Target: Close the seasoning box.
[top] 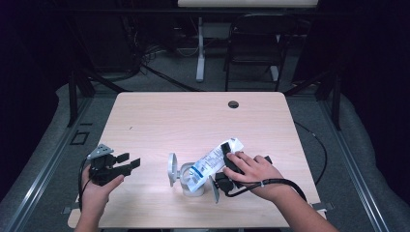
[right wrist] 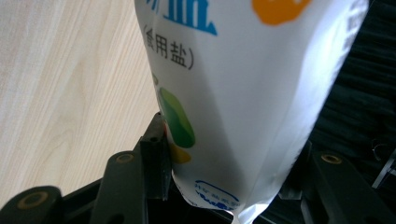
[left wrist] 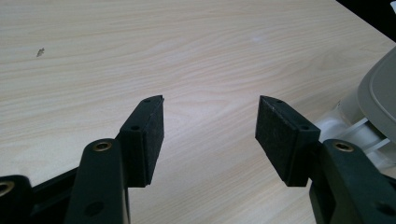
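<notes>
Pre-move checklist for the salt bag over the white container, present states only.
1. Right gripper gripping the salt bag: ok, pads press both sides in the right gripper view.
2. Bag's lower end over the white container: ok, it slants down onto the container's mouth.
3. Container lid out of the way: ok, flipped open to the left.
4. Left gripper free: ok, jaws open, nothing between them.
5. Bag opened for pouring: cannot tell.
6. Container steadied: not ok, left gripper stands apart from it.
</notes>
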The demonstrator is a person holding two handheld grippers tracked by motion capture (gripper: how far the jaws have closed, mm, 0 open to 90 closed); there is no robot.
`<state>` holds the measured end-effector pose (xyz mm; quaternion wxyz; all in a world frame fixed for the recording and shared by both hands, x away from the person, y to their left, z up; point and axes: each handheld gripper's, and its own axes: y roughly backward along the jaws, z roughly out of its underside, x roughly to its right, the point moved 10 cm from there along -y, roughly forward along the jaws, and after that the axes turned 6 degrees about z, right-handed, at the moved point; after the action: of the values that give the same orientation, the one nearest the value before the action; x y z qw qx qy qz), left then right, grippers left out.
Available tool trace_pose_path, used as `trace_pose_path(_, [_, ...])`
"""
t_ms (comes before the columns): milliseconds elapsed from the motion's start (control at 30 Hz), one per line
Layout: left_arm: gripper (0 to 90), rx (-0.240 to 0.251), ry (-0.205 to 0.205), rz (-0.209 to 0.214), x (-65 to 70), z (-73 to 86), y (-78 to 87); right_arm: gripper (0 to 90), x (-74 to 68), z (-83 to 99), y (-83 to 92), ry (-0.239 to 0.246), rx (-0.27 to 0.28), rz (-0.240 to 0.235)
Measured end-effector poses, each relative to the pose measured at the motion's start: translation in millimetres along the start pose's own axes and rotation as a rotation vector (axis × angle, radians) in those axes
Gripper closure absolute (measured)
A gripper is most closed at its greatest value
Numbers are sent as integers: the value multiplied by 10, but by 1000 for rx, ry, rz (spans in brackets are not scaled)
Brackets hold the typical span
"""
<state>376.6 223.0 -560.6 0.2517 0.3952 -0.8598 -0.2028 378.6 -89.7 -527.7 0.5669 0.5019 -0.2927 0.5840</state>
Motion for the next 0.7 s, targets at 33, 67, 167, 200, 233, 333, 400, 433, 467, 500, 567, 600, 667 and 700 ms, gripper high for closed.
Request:
trace_pose_path(33, [423, 0, 0, 0, 0, 0, 2, 496, 4, 1, 2, 0, -1, 5])
trace_pose_path(67, [423, 0, 0, -1, 0, -1, 2, 498, 7, 2, 5, 1, -2, 7])
trace_pose_path(167, [423, -1, -1, -1, 0, 1, 0, 499, -1, 1, 5, -3, 0, 4])
trace_pose_path(200, [423, -1, -1, -1, 0, 1, 0, 499, -1, 1, 5, -3, 0, 4])
trace_pose_path(233, [423, -3, 0, -1, 2, 4, -4, 499, -2, 2, 6, -4, -1, 4])
trace_pose_path(333, [423, -3, 1, -1, 3, 5, -6, 499, -1, 2, 6, -3, -1, 5])
trace_pose_path(400, [423, -4, 1, -1, 2, 6, -5, 500, 0, 2, 7, -2, 1, 6])
trace_pose_path(433, [423, -3, 2, 0, 1, 7, -4, 501, 3, 0, 7, -1, 3, 11])
trace_pose_path(467, [423, -3, 2, 0, 1, 7, -4, 501, 3, 0, 7, -1, 3, 11])
trace_pose_path(500, [423, -3, 2, 0, 0, 8, -3, 502, 4, 0, 7, -2, 1, 11])
trace_pose_path(567, [423, -3, 2, 1, -2, 10, -8, 503, 2, 0, 6, -2, 0, 11])
trace_pose_path(600, [423, -4, 2, 1, -1, 11, -10, 503, 0, -2, 6, -6, 1, 11])
trace_pose_path(667, [423, -4, 4, 1, -1, 14, -13, 503, 3, 0, 8, -2, 0, 11])
trace_pose_path(700, [423, -4, 3, 1, -2, 15, -13, 504, 4, 0, 9, -1, 0, 11])
